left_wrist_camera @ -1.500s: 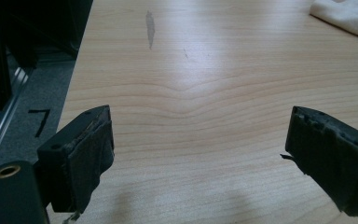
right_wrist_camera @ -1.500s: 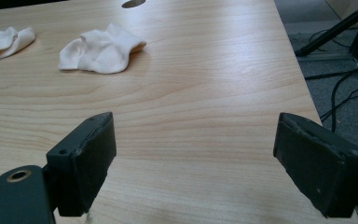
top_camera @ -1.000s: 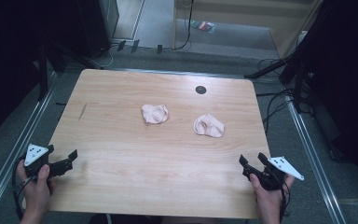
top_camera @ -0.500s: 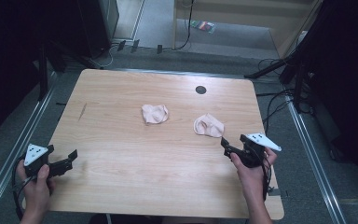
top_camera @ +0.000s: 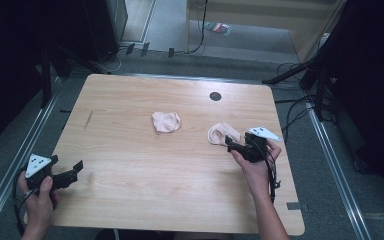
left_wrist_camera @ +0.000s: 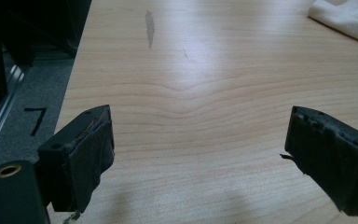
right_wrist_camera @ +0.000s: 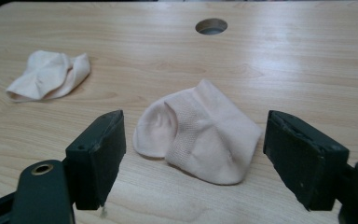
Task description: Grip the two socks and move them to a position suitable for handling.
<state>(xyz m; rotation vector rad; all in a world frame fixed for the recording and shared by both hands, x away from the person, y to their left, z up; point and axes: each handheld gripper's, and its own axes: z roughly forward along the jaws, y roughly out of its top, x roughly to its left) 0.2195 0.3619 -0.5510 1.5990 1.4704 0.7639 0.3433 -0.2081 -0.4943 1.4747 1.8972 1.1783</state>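
Observation:
Two pale pink ankle socks lie on the wooden table [top_camera: 130, 200]. One sock [top_camera: 166, 121] [right_wrist_camera: 49, 74] is crumpled near the table's middle. The other sock [top_camera: 222, 133] [right_wrist_camera: 200, 133] lies to its right, flat and folded. My right gripper [top_camera: 232, 143] [right_wrist_camera: 193, 158] is open just in front of that sock, with a jaw to either side of it and not touching it. My left gripper [top_camera: 72, 172] [left_wrist_camera: 198, 158] is open over bare wood at the near left corner. A corner of the middle sock [left_wrist_camera: 345, 18] lies far ahead of it.
A round cable hole [top_camera: 215, 96] [right_wrist_camera: 211, 26] sits in the tabletop near the far edge. A dark streak [top_camera: 88, 119] [left_wrist_camera: 149, 28] marks the wood at the left. Metal rails [top_camera: 10, 170] and cables [top_camera: 295, 110] run along the floor beside the table.
My right gripper has moved forward and left from the near right corner up to the right-hand sock. The left gripper and both socks have stayed put.

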